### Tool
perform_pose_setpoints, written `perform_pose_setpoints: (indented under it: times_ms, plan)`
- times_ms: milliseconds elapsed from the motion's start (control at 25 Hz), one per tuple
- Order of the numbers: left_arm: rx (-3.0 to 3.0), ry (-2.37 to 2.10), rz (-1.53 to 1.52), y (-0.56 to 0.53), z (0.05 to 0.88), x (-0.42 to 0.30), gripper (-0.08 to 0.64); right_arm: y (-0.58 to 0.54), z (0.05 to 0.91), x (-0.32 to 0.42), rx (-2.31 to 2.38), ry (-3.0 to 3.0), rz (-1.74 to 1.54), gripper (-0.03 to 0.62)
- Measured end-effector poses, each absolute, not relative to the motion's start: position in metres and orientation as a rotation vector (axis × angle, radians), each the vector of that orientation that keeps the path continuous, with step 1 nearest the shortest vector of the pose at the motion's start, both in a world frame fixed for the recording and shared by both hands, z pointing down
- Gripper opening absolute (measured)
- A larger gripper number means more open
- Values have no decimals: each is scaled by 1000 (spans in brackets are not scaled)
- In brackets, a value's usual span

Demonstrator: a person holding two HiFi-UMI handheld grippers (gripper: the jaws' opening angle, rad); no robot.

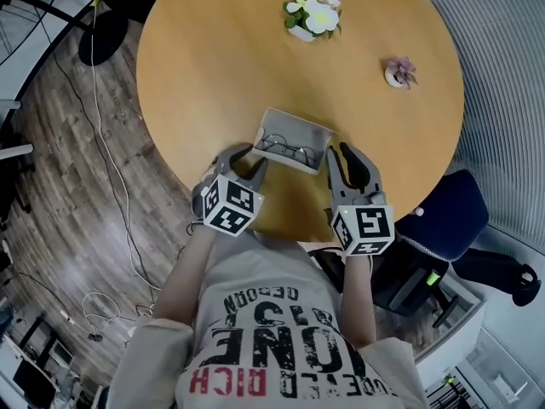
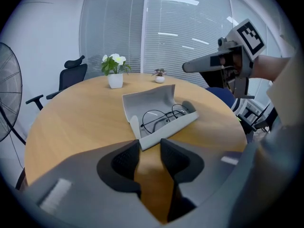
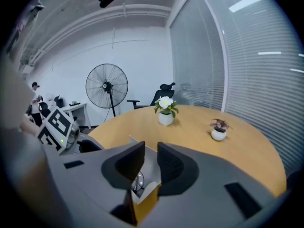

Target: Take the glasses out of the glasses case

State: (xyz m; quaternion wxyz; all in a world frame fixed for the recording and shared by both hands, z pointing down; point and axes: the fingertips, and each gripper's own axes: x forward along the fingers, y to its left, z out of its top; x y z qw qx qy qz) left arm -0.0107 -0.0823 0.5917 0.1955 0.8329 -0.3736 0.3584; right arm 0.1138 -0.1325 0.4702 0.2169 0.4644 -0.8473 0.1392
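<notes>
Left gripper [image 2: 149, 148]: jaws apart, nothing between them but bare table [image 2: 71, 122]. It hovers low at the near left corner of the glasses case [image 2: 148, 102], just short of it, not touching.

Right gripper [image 3: 150, 156]: jaws also apart, narrower gap than the left, clamped on nothing. It sits above the right end of the case. The case's end wall and a bit of lens show through the gap, below the pads.

The case lies open near my edge of the round table, lid tipped back away from me. It's a grey shell and looks rigid. The glasses [image 2: 164, 118] lie in the tray, folded as far as I can tell, with a thin dark round wire frame.

Handling, my guess:
- The glasses are very light, bend easily, and the lenses are slick and mark easily.
- Don't pinch the lenses. Grip the bridge, or the frame by a hinge where the metal doubles up, and close gently.
- The case is light too and likely to skid on the smooth wood, so the left should pin or grip its near wall while the right lifts.

Farther off:
- a white flower pot [image 1: 312, 15]
- a small plant [image 1: 398, 72], well apart from the case
- beyond the table, an office chair [image 2: 71, 75] and a standing fan [image 3: 107, 86]
</notes>
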Motion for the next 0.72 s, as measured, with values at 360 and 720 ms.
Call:
perform_pose_setpoints:
  times_ms: [360, 720]
  plan:
    - [2307, -1101, 1002, -75, 581, -17, 122, -98, 447, 126, 1374, -2370, 387, 37]
    - [2348, -1300, 677, -78, 508, -21, 40, -78, 421, 144, 1497, -2439, 475, 28]
